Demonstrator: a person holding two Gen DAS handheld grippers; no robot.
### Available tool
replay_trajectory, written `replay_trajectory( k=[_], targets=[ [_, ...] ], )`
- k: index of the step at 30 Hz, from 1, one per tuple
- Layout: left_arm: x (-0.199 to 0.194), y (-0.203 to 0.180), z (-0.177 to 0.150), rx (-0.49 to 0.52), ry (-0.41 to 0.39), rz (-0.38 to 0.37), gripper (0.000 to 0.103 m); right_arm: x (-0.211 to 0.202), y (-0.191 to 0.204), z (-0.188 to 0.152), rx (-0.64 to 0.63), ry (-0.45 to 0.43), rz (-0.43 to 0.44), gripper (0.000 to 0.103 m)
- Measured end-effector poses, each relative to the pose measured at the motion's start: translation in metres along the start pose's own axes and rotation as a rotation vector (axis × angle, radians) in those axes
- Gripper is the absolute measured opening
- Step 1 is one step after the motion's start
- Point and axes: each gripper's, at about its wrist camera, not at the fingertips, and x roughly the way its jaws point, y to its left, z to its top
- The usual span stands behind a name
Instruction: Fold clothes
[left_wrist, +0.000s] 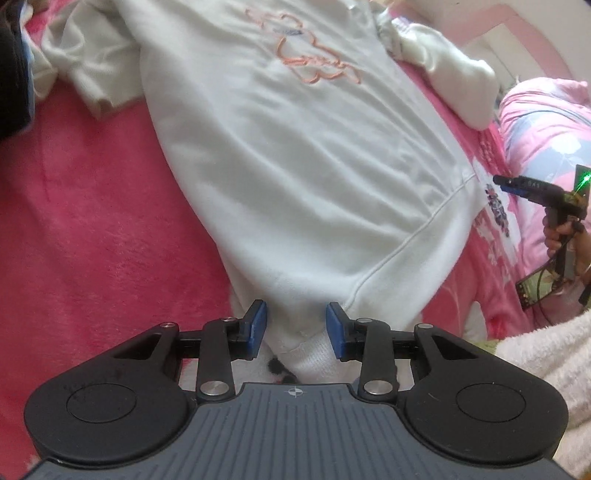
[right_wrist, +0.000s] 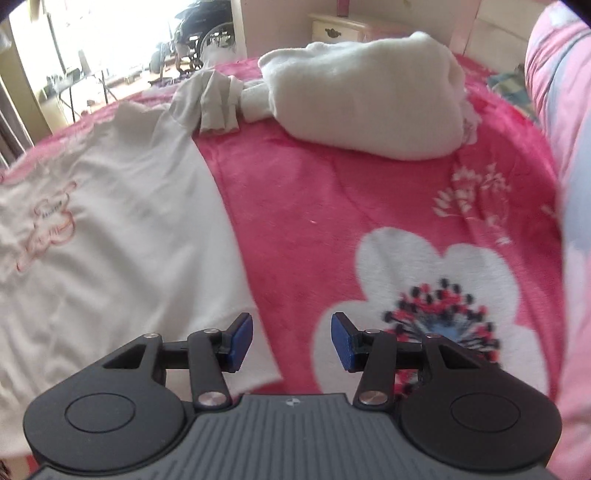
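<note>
A white sweatshirt (left_wrist: 295, 155) with an orange embroidered outline (left_wrist: 314, 59) lies flat on the pink bed cover. My left gripper (left_wrist: 296, 326) is open over the sweatshirt's bottom hem corner, jaws on either side of the fabric, not closed on it. My right gripper (right_wrist: 291, 341) is open just above the other hem corner (right_wrist: 255, 354) of the same sweatshirt (right_wrist: 122, 236). It also shows in the left wrist view (left_wrist: 532, 186), held by a hand at the right edge.
A pink floral blanket (right_wrist: 369, 221) covers the bed. A bundled white garment (right_wrist: 369, 96) and a grey knotted cloth (right_wrist: 218, 103) lie at the far end. A pink quilt (left_wrist: 546, 122) is piled on the right. A dark object (left_wrist: 14, 74) sits at the far left.
</note>
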Motion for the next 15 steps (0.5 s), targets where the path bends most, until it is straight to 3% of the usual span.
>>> replay_trajectory(
  k=[5,8,9,11,15],
  targets=[
    [0.013,0.012,0.004,-0.132,0.024,-0.020,0.035,0.019,-0.003,0.005,0.062,0.010,0.050,0.049],
    [0.011,0.018,0.006,-0.202,0.042,-0.060,0.036,0.030,-0.013,0.010,0.166,0.021,0.133,0.050],
    [0.011,0.020,0.006,-0.226,0.048,-0.084,0.038,0.035,-0.016,0.011,0.192,0.034,0.158,0.051],
    [0.012,0.021,0.007,-0.250,0.059,-0.123,0.055,0.045,-0.021,0.014,0.237,0.065,0.204,0.054],
    [0.020,0.015,0.007,-0.249,0.061,-0.098,0.054,0.066,-0.031,0.018,0.328,0.128,0.297,0.056]
  ],
)
